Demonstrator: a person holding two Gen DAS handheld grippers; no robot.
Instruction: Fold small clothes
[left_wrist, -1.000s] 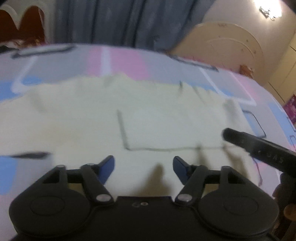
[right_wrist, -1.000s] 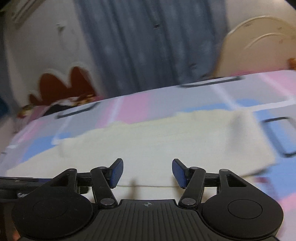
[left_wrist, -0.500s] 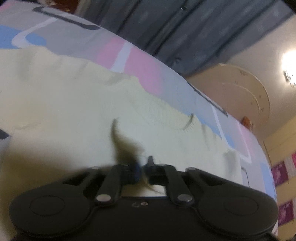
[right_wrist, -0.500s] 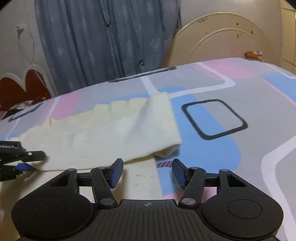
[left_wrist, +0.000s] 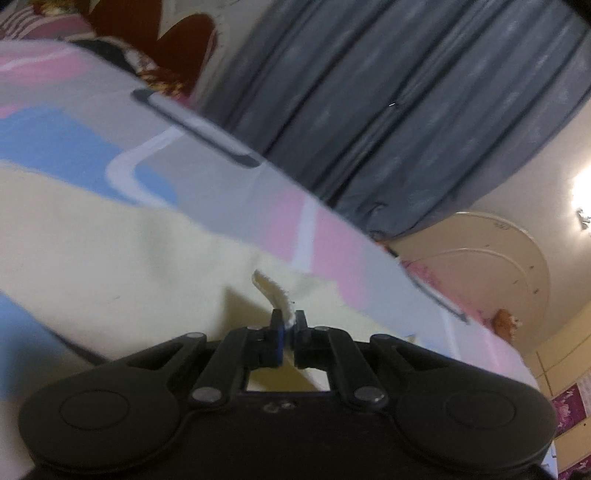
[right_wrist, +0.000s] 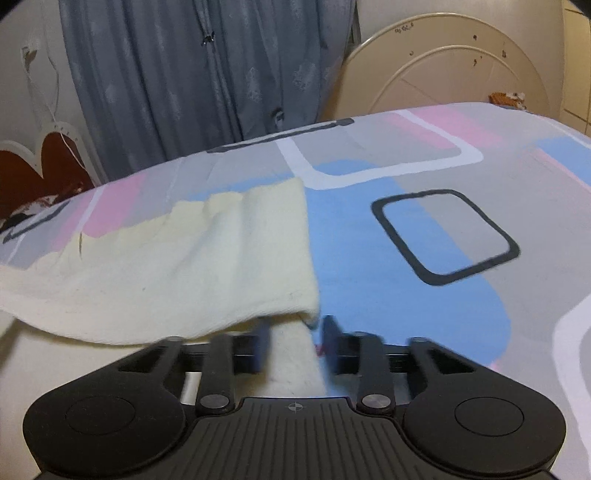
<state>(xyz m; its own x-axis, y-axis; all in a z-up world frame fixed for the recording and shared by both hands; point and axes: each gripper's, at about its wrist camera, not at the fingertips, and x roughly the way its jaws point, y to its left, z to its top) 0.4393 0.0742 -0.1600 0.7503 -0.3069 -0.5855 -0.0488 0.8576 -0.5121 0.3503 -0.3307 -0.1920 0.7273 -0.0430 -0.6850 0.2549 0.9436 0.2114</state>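
Note:
A pale cream knit garment (left_wrist: 110, 251) lies spread on a bed with a grey, pink and blue patterned sheet (left_wrist: 74, 155). My left gripper (left_wrist: 289, 325) is shut on a strip of the garment's edge, which sticks up between the fingers. In the right wrist view the garment (right_wrist: 184, 273) lies to the left with its right corner lifted. My right gripper (right_wrist: 294, 345) has its jaws partly closed around that corner, with cloth between the blurred fingers and a gap still showing.
Grey-blue curtains (right_wrist: 207, 74) hang behind the bed. A cream round-topped board (right_wrist: 443, 62) leans at the back right. A red and white headboard (right_wrist: 37, 173) stands at the left. The sheet's right side (right_wrist: 461, 240) carries no clothes.
My left gripper closed on the garment's edge and lifted and tilted. My right gripper moved to the garment's right corner and its fingers are closing in around it.

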